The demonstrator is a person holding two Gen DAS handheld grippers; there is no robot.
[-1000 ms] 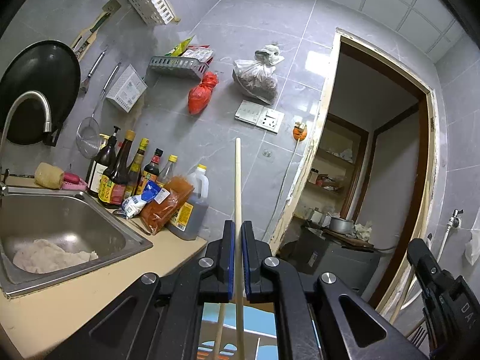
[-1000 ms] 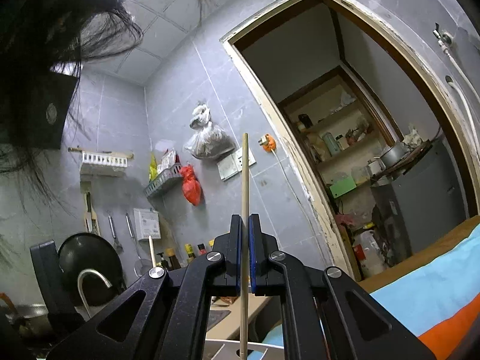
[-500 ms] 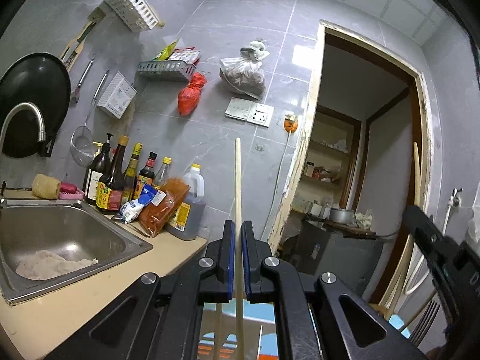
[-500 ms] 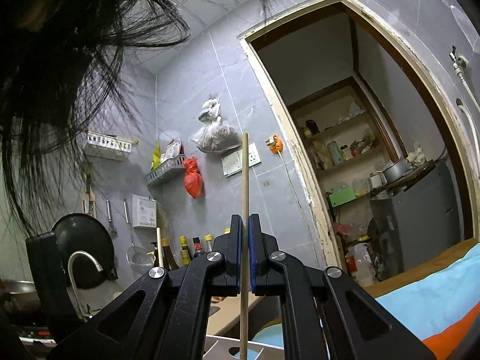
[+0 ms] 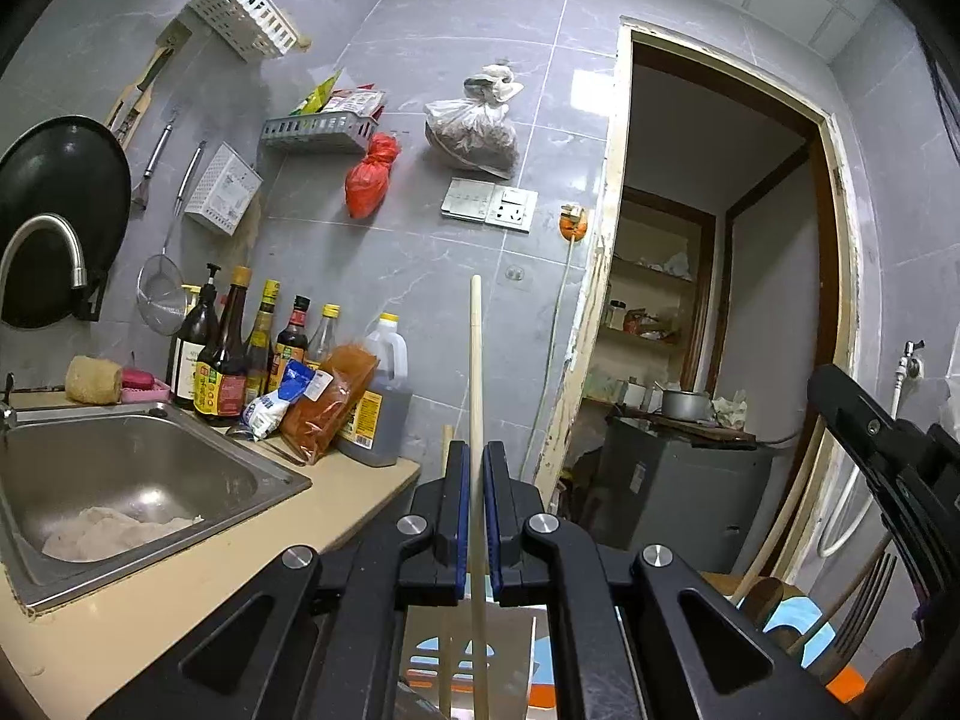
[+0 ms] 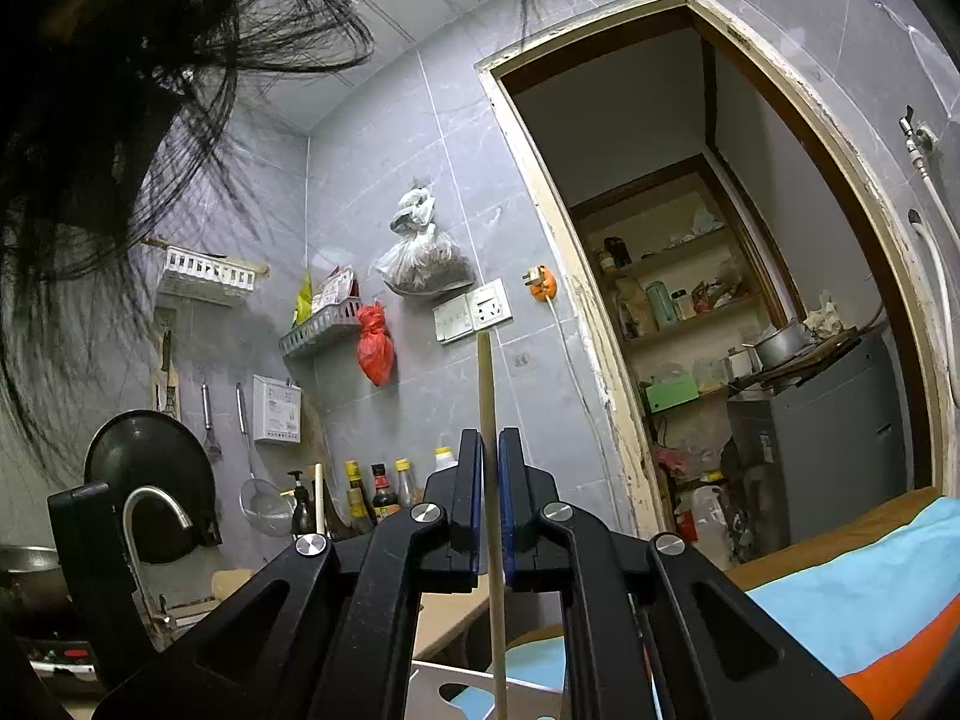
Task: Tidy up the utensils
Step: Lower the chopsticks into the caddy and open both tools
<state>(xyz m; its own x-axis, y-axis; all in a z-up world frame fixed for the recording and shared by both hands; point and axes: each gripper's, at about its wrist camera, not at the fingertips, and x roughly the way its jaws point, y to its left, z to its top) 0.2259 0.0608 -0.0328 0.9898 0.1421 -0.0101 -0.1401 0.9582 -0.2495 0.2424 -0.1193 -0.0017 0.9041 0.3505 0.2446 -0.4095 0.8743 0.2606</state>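
Observation:
My left gripper (image 5: 474, 468) is shut on a pale wooden chopstick (image 5: 476, 360) that stands upright between its blue pads. My right gripper (image 6: 491, 456) is shut on another wooden chopstick (image 6: 486, 384), also upright. Both chopsticks run down toward a white perforated utensil holder (image 5: 516, 654), which also shows in the right wrist view (image 6: 444, 687). A second chopstick (image 5: 446, 636) stands in the holder beside the left one. The right gripper's body (image 5: 888, 456) shows at the right of the left wrist view, with a fork (image 5: 864, 600) and a curved wooden handle (image 5: 780, 522) below it.
A steel sink (image 5: 120, 480) with a cloth in it sits left on the beige counter (image 5: 180, 588), with sauce bottles (image 5: 240, 354) behind. A black wok (image 5: 54, 216), a strainer and racks hang on the tiled wall. An open doorway (image 5: 720, 330) lies right. A blue and orange cloth (image 6: 852, 600) lies below.
Both grippers have tilted slightly, so the wall and doorway sit lower in view. Each stays shut on its chopstick. The right gripper has shifted in the left wrist view.

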